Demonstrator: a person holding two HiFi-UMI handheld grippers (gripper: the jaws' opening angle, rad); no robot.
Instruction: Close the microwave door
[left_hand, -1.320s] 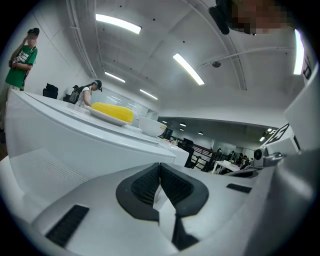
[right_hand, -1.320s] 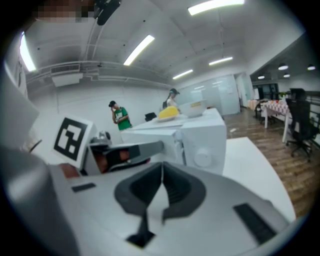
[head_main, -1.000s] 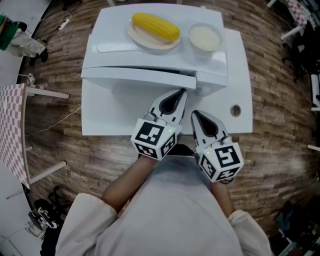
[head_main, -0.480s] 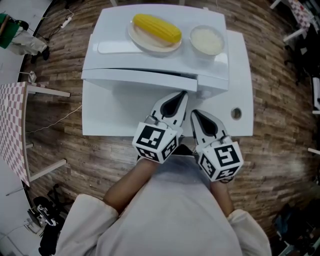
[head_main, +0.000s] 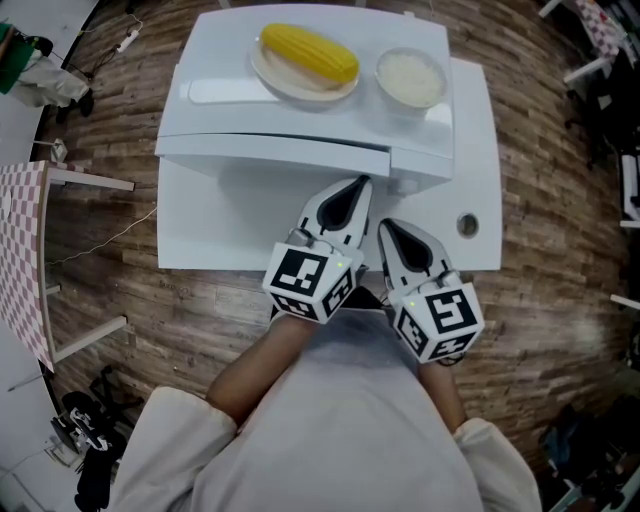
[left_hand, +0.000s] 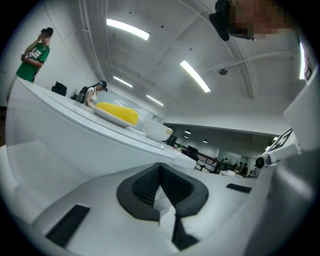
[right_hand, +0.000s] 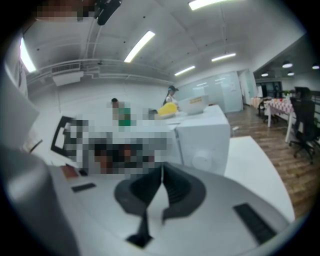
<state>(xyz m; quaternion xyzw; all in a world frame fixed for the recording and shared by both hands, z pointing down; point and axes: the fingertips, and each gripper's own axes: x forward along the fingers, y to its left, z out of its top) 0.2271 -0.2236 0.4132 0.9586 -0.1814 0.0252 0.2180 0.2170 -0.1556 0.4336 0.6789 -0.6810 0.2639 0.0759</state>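
white microwave door looks slightly ajar; press it flush with left gripper, jaws clenched empty; right gripper clenched, empty too.

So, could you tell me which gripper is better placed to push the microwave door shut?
Left: the left gripper, jaws shut, points at the microwave door; the right gripper sits farther back.

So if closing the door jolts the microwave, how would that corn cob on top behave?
The corn cob is rounded and lies loose on a shallow plate, so it could probably roll a little. The plate's raised rim would likely stop it. It looks solid, so it is probably not fragile.
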